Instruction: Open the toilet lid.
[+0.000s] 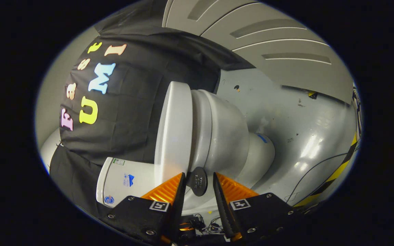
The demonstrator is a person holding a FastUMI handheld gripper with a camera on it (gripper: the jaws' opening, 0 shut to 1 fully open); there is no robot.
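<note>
Gripper: lower centre of the frame, fingers apart by a narrow gap, pressing on nothing. A dark round tab sits between the fingertips; contact with either finger cannot be told.

Toilet lid: white, centre of the frame, seen edge-on, lying against the seat and bowl; the left fingertip is just beside its lower edge.

Cistern: white, lower left, beside the lid, carrying small stickers.

Booth wall: black cloth, left and upper centre, behind lid and cistern.

Floor: grey, glossy, right half, scuffed.

Striped tape: yellow and black, lower right.

Thin cable: on the floor, near the tape.

Panelled surface: grey, upper right.
</note>
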